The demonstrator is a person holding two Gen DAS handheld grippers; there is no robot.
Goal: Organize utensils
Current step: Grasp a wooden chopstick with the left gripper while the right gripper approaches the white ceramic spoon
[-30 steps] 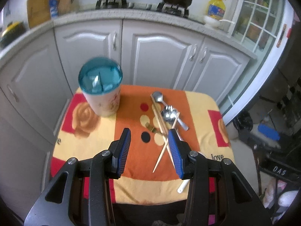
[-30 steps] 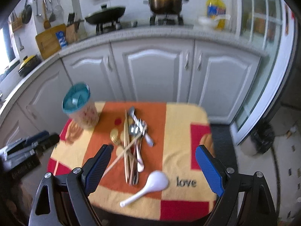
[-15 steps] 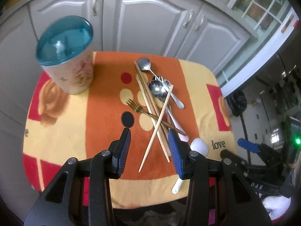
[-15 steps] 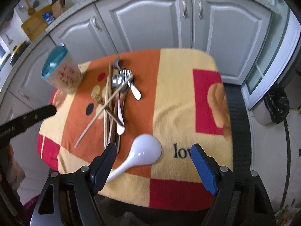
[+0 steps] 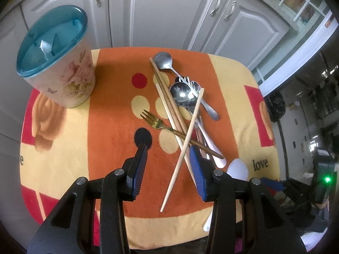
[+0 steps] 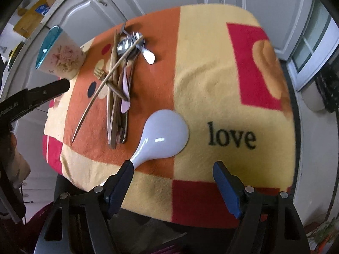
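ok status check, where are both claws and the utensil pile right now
Left claw open over the loose chopstick. Right claw open, jaws just been closing, nothing between them, white spoon just ahead. Pile tangled; holder lid on.

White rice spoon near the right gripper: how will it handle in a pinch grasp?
The white rice spoon looks glossy, so probably slippery between pads. Its rounded bowl may rock or pivot if pushed. The thin handle overhangs the cloth edge; likely light, easier to pinch there.
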